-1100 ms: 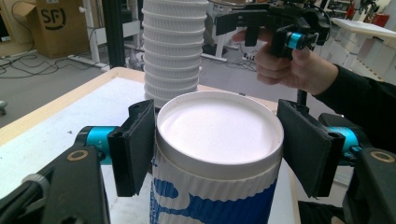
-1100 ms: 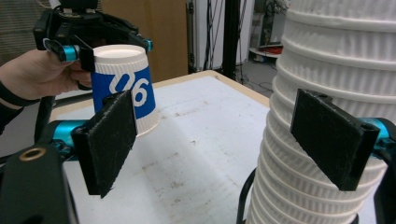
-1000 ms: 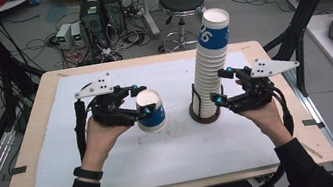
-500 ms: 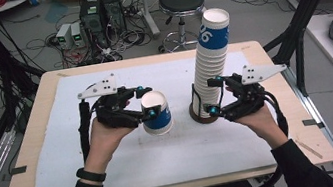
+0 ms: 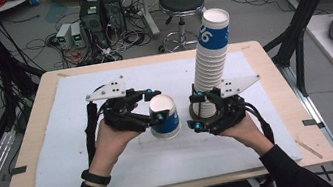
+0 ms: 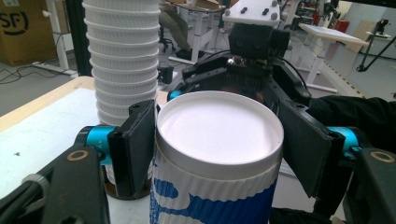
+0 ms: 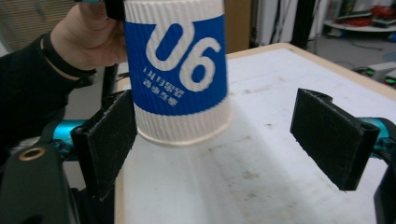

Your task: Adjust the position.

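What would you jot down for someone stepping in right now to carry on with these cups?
Left gripper: shut on the single cup, holding it upright, lifted clear of the white mat; in the right gripper view its base hangs above the mat.
Right gripper: jaws open, empty, beside the foot of the cup stack, not gripping it as far as I can tell.
The stack stands upright on a dark round base on the mat, to the right of the held cup.
Done: one cup is in hand, apart from the stack.
Left: probably to put this cup where it belongs; whether on the stack or the mat, I cannot tell.
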Tool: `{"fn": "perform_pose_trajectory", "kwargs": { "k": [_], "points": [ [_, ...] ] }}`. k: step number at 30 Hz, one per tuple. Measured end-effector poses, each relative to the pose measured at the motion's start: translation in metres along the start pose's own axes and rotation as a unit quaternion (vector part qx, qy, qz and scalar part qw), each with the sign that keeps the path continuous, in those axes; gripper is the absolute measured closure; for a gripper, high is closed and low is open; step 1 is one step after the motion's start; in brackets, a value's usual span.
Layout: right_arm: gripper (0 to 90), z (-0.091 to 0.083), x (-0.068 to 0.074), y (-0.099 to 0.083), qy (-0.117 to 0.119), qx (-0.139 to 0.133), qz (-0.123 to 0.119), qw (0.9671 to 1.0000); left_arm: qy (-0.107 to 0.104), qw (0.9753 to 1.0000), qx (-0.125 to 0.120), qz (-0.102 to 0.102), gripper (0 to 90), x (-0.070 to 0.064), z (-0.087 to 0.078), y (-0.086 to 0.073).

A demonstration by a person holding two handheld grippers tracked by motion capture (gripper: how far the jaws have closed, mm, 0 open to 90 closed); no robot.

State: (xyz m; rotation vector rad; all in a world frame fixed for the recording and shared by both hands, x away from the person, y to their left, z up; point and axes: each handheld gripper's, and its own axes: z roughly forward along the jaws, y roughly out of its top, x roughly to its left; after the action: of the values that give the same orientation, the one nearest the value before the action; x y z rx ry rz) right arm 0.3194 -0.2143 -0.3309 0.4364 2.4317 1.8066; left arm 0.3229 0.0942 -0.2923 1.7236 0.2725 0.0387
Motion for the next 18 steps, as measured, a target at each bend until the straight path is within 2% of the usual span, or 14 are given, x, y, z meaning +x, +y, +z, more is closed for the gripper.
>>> {"fn": "perform_pose_trajectory", "kwargs": {
  "k": [3,6,11,18],
  "points": [
    [14.7,0.008,0.003,-0.002,0.004,0.004,0.003,1.0,-0.002,1.0,0.003,0.002,30.5,-0.001,0.002,0.0],
    [14.6,0.014,0.004,-0.004,0.02,0.005,0.013,0.9997,-0.005,1.0,0.003,0.003,30.5,-0.003,0.005,0.0],
    [14.6,0.023,0.008,-0.005,0.03,0.012,0.006,0.9995,-0.012,0.9999,-0.001,0.003,30.5,-0.006,0.009,0.0],
    [13.9,0.034,0.012,-0.008,0.041,0.025,0.008,0.9988,-0.016,0.9998,-0.005,0.007,30.6,-0.01,0.015,0.0]
  ]
}}
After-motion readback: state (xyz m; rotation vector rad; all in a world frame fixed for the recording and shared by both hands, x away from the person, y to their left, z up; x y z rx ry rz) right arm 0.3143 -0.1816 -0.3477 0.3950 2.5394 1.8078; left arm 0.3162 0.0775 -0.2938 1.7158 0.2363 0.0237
